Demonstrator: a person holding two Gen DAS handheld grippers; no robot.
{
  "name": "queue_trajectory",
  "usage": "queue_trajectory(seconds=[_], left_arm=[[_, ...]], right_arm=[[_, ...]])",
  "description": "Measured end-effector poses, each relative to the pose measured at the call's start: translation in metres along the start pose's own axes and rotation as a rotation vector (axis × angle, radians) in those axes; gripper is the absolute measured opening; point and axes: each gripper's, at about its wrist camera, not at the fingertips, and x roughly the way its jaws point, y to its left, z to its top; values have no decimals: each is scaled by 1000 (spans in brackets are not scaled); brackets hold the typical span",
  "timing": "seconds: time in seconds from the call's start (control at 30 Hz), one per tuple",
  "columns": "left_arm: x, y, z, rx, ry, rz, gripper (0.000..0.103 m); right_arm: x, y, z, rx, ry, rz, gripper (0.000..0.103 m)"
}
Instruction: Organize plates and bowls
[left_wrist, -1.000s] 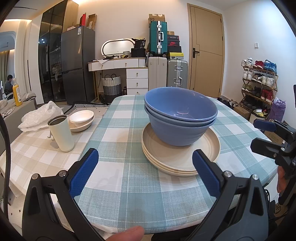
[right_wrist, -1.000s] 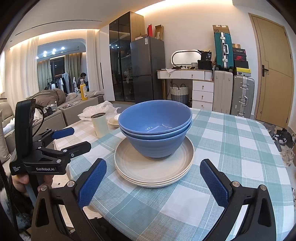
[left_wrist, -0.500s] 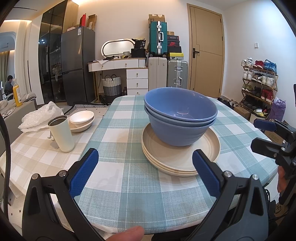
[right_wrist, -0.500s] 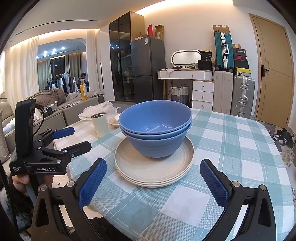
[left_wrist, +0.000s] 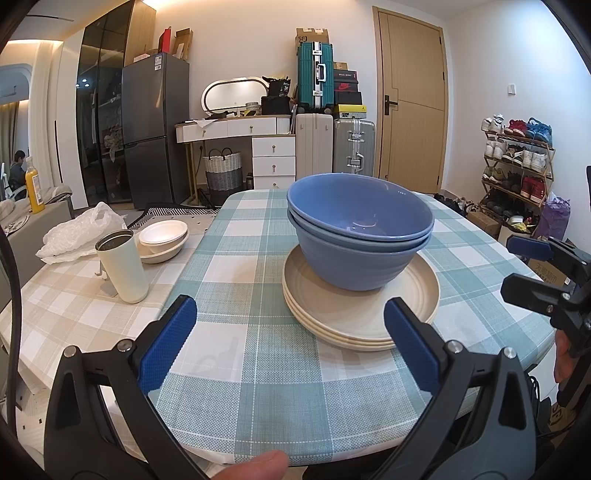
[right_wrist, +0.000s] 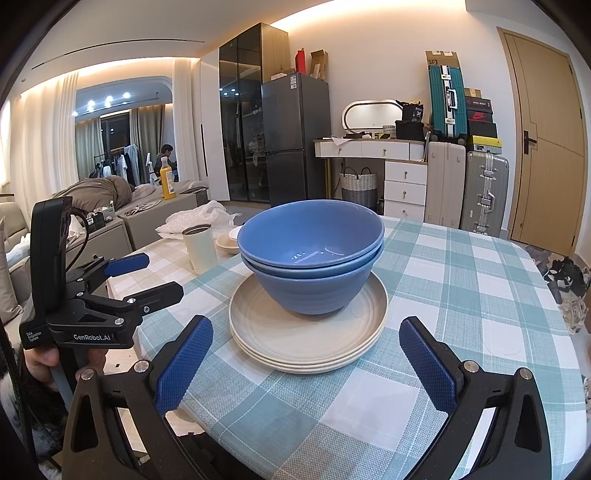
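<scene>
Here the left gripper (left_wrist: 288, 341) and right gripper (right_wrist: 304, 358) both hover with jaws spread wide, grasping nothing, over the near edge of the checked teal tablecloth (left_wrist: 240, 266). Two nested blue bowls (left_wrist: 358, 229) sit upright, mouths up, on stacked round beige plates (left_wrist: 360, 306) mid-table. The plates' exact count is hard to tell.

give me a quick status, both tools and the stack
Left tool open, empty. Right tool open, empty. Blue bowls nested on cream plates, untouched. Approach clear.
</scene>
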Motion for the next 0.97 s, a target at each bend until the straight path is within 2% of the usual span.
queue_trajectory(seconds=[0.97], left_arm=[[1, 0, -1, 7, -4, -7, 101]], right_arm=[[-1, 0, 0, 0, -4, -1, 103]])
